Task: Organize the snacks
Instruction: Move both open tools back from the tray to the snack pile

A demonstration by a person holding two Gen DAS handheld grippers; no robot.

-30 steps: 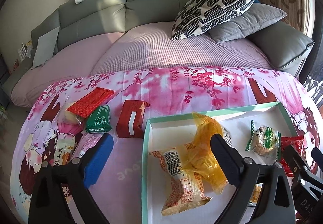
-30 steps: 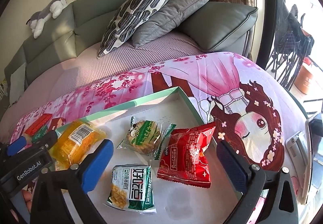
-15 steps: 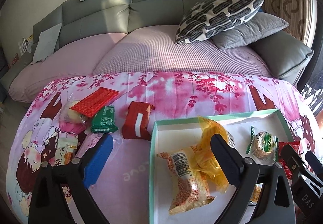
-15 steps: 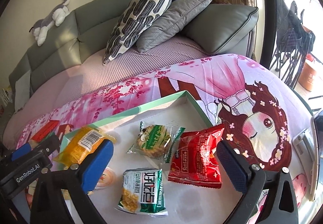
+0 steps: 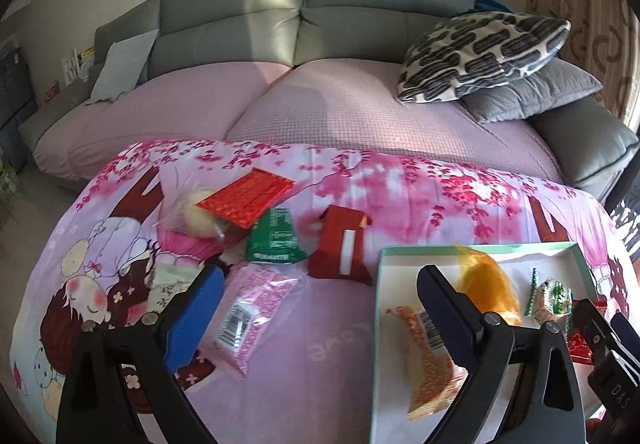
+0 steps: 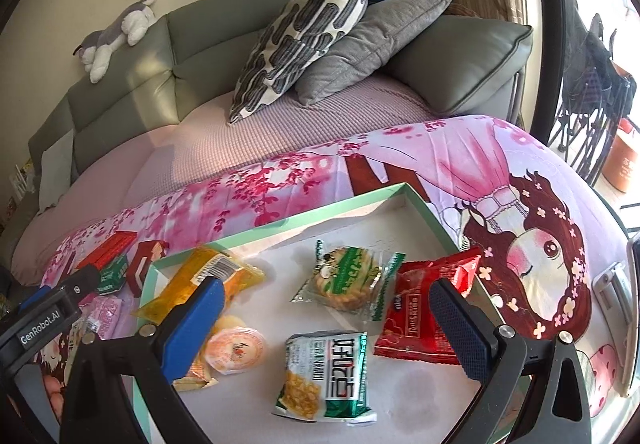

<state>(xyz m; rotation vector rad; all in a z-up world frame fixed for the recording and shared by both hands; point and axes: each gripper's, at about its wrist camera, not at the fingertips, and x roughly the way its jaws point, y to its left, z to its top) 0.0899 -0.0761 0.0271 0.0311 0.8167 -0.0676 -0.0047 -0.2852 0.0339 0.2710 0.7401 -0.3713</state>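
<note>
Loose snacks at the left, half-filled box at the right

In the left wrist view our left gripper [image 5: 320,302] stands wide open and empty; the pink packet [image 5: 256,310] lies on the cloth between its fingers, nearer the blue pad at 9 o'clock – light, crinkly and slippery, we judge, best pinched across its flat middle. At 12 o'clock sits the red carton [image 5: 340,250], stiffer and easier to clamp by its sides; the pale bun bag at 10 o'clock is half under a red wafer pack. The right finger hides much of the box [image 5: 472,250].

In the right wrist view our right gripper [image 6: 326,318] gapes empty over the box [image 6: 280,222] – the cracker pack [image 6: 326,376] lies between its fingers, thin and crushable. The jelly cup [image 6: 236,350] is partly behind the left pad.
</note>
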